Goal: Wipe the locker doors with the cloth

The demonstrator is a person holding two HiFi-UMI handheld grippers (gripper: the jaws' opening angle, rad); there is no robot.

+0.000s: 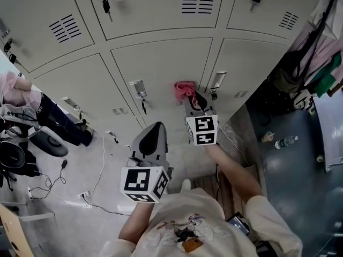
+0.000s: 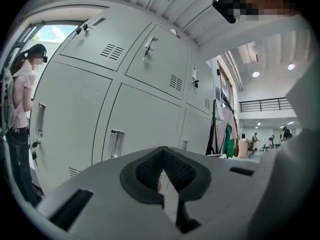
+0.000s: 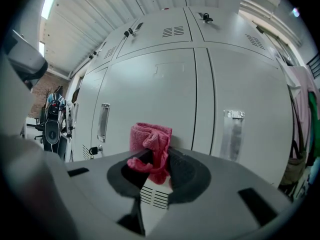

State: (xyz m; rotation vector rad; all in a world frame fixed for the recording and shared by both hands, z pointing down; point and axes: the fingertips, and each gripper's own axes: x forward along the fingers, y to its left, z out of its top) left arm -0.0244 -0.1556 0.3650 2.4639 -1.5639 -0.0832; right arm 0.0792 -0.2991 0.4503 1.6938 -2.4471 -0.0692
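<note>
Locker doors back the right gripper, jaws half-hiding the cloth.

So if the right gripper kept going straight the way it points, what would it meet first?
The grey locker door straight ahead. The pink cloth clamped in the right gripper sticks out in front, so it would touch first; the gap is hard to judge.

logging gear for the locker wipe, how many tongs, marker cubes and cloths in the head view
tongs: 2, left tongs and right tongs
marker cubes: 2
pink cloth: 1, held in the right tongs
total: 5
</note>
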